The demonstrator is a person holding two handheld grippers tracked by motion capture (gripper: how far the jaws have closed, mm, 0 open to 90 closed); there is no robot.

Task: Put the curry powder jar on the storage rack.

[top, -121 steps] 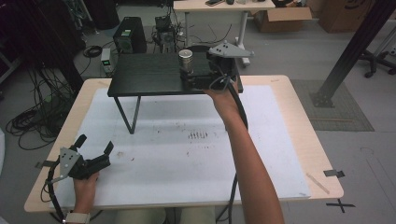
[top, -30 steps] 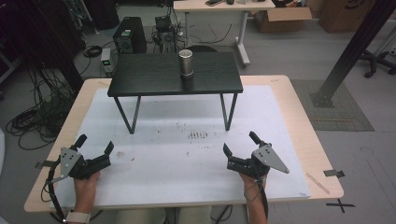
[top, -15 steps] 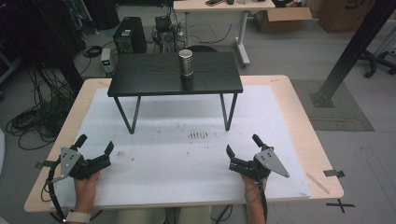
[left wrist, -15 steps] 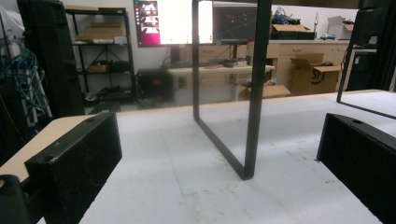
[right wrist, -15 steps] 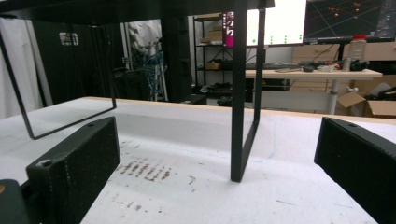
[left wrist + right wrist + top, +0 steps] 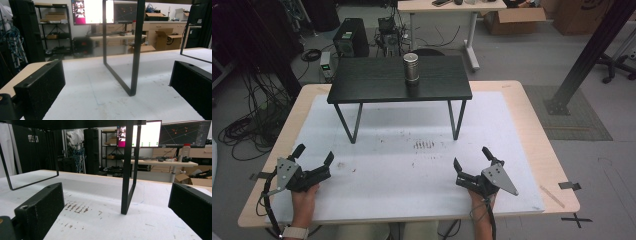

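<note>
A metal cup (image 6: pixel 411 67) stands upright near the middle of a small black table (image 6: pixel 362 80) at the far side of the white mat. My left gripper (image 6: pixel 314 156) rests open at the near left of the mat, held by a hand. My right gripper (image 6: pixel 472 157) rests open at the near right, also held by a hand. In the left gripper view the open jaws frame the black table's left leg (image 6: pixel 135 50). In the right gripper view the jaws stand wide apart around the table's right leg (image 6: pixel 128 170). Nothing lies between either pair of jaws.
The white mat (image 6: pixel 412 165) covers a wooden tabletop (image 6: pixel 532 125), with dark scuff marks (image 6: pixel 424 145) near its middle. Beyond the table are a black post (image 6: pixel 587 55), cables, computer equipment and a desk (image 6: pixel 447 6).
Four seconds ago my right gripper was up at the black table beside the cup. It has come back to the near right of the mat, empty and open. The left gripper has not moved.
</note>
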